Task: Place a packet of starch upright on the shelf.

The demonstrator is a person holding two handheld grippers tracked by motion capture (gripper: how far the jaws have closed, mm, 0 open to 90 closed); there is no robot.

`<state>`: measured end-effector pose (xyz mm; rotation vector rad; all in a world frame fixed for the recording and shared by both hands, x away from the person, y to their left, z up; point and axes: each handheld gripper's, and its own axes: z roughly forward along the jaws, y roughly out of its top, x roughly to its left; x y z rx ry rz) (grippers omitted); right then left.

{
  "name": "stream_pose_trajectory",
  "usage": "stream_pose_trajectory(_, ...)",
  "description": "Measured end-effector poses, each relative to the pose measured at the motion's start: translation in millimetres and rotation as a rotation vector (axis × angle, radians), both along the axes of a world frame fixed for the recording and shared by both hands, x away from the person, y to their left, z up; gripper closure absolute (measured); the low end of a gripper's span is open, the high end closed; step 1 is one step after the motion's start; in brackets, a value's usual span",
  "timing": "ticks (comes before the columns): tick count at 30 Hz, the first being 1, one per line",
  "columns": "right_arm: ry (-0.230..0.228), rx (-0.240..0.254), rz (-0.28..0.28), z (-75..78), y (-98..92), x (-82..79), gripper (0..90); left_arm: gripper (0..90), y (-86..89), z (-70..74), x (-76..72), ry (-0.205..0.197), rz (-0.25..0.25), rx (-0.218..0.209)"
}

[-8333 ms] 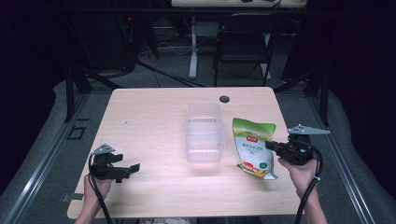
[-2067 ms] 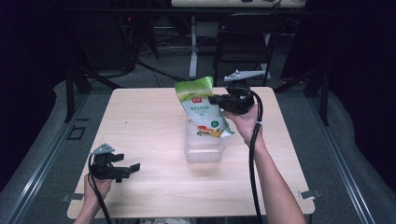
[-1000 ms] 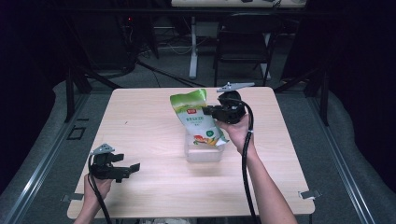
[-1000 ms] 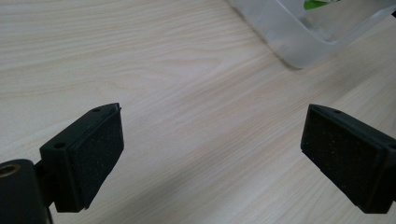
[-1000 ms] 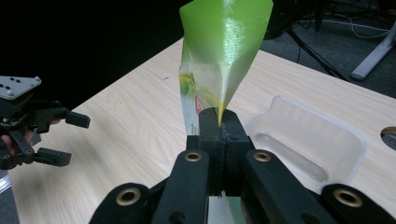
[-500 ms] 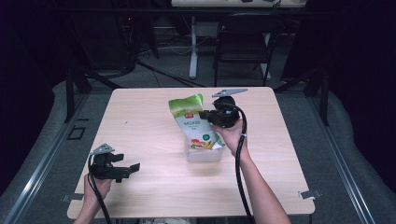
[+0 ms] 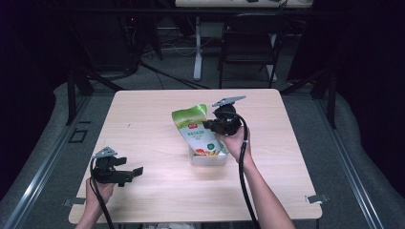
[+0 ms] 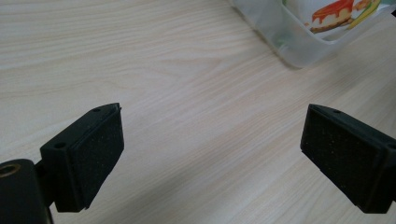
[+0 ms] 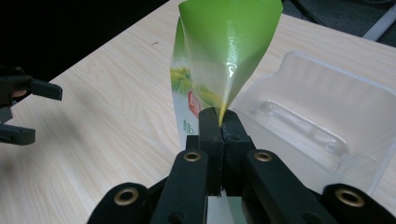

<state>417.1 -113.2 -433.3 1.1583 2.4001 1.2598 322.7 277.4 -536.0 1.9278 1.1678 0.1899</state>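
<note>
Green pouch (image 9: 219, 56) pinched edgewise in right gripper (image 9: 218, 122).

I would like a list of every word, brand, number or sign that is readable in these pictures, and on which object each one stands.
None can be quoted as it reads.
Green pouch, red badge: blurred, unreadable.
Green pouch, dark print under the badge: too small to read.
Green pouch, lower part inside the clear container: a food picture, no letters.
Table: no text.

Black two-jaw grippers (image 7: 208, 125) with brass-ringed pivots, textured black pads (image 8: 100, 154), grey three-cornered top plates (image 7: 229, 100), trailing black cables (image 7: 242, 167).
</note>
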Motion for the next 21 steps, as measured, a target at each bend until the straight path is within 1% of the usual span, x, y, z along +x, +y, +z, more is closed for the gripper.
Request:
stream_pose_trajectory(3, 0.004, -0.034, -0.001, -1.5, -1.9, -1.8, 89.2, 6.0, -0.1, 0.2, -0.2, -0.005, -0.002, 0.002)
stream_pose_trajectory(6, -0.004, -0.058, -0.005, -1.5, -3.1, -4.0, 89.0, 6.0, -0.4, 0.0, -0.1, -0.002, -0.003, 0.001)
stream_pose_trajectory(10, 0.001, -0.067, -0.003, -1.5, -5.8, -4.2, 88.0, 6.0, -0.3, 0.2, -0.2, -0.005, -0.004, -0.001)
stream_pose_trajectory(11, 0.006, -0.064, 0.001, -1.5, -6.6, -3.8, 86.5, 6.0, -0.4, 0.1, -0.1, -0.004, -0.005, -0.002)
stream_pose_trajectory(12, 0.011, -0.060, 0.001, -1.9, -6.6, -3.4, 82.5, 6.0, -0.6, 0.1, -0.1, -0.003, -0.006, -0.003)
stream_pose_trajectory(14, 0.025, -0.077, 0.014, -1.8, -6.3, -1.0, 75.8, 6.0, -0.9, 0.2, 0.0, -0.005, -0.008, -0.002)
stream_pose_trajectory(15, 0.022, -0.078, 0.004, -2.0, -5.0, -0.4, 69.5, 6.0, -1.2, 0.3, -0.1, -0.006, -0.007, -0.002)
stream_pose_trajectory(17, 0.025, -0.101, 0.011, -0.2, -2.4, 2.4, 60.9, 6.0, -1.3, 0.4, -0.1, -0.006, -0.007, -0.002)
stream_pose_trajectory(19, 0.022, -0.098, 0.024, 3.1, 0.8, 5.2, 54.8, 6.0, -1.0, 0.4, -0.1, -0.007, -0.007, -0.003)
stream_pose_trajectory(20, 0.012, -0.102, 0.018, 5.9, 4.6, 6.5, 51.5, 6.0, -0.8, 0.4, -0.1, -0.007, -0.007, -0.003)
stream_pose_trajectory(21, 0.004, -0.109, 0.021, 8.4, 6.0, 7.3, 52.5, 6.0, -0.7, 0.4, -0.1, -0.006, -0.007, -0.004)
